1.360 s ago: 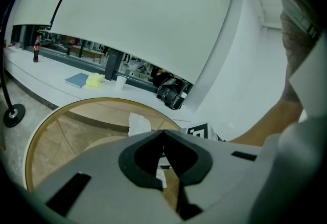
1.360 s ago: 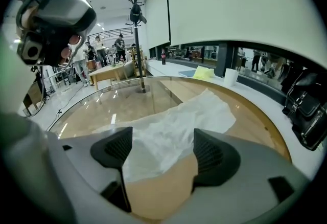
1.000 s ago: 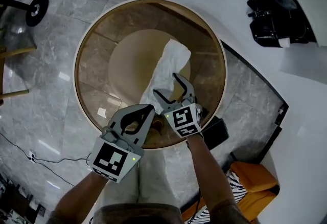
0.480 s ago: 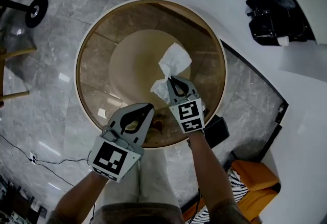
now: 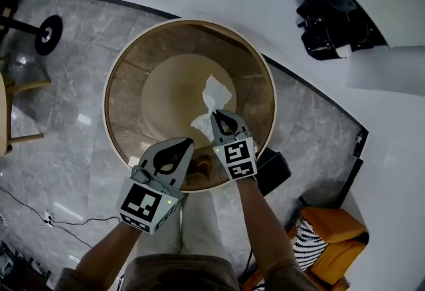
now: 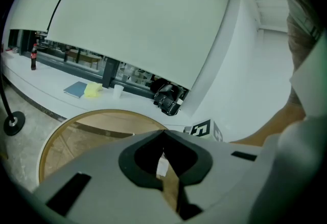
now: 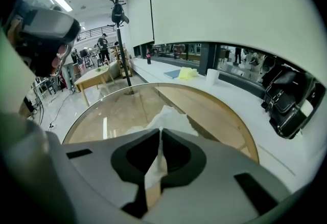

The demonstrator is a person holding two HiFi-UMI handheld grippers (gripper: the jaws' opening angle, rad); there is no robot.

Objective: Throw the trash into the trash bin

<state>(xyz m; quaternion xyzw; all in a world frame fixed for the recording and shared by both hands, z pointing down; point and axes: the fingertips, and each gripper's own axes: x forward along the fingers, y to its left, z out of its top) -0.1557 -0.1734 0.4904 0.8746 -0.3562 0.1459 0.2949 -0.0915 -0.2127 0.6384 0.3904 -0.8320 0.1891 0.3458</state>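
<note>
Tissue slip: the right gripper [image 5: 216,114] pinches only a thin fold of the crumpled white tissue [image 5: 214,94]. As a judgement, a quick swing could pull the soft paper free of the pads.
Tissue snag: loose paper hangs on both sides of the pinch. It could catch on the left gripper [image 5: 188,142], which sits close by at 7 o'clock of the right one.
Trash bin: it appears in no view, so the carry has no visible target. A drop short of the bin is possible.
Right gripper: the jaws are closed together on the tissue, and paper shows in the slit between them.
Left gripper: the jaw tips meet and nothing is held.
Tissue position: in the head view it fans out from the right jaw tips toward 12 o'clock, with a smaller flap at 8 o'clock.
Glass table [image 5: 143,57]: the tissue is over its round top, near the centre. Whether the paper touches the glass cannot be told.
</note>
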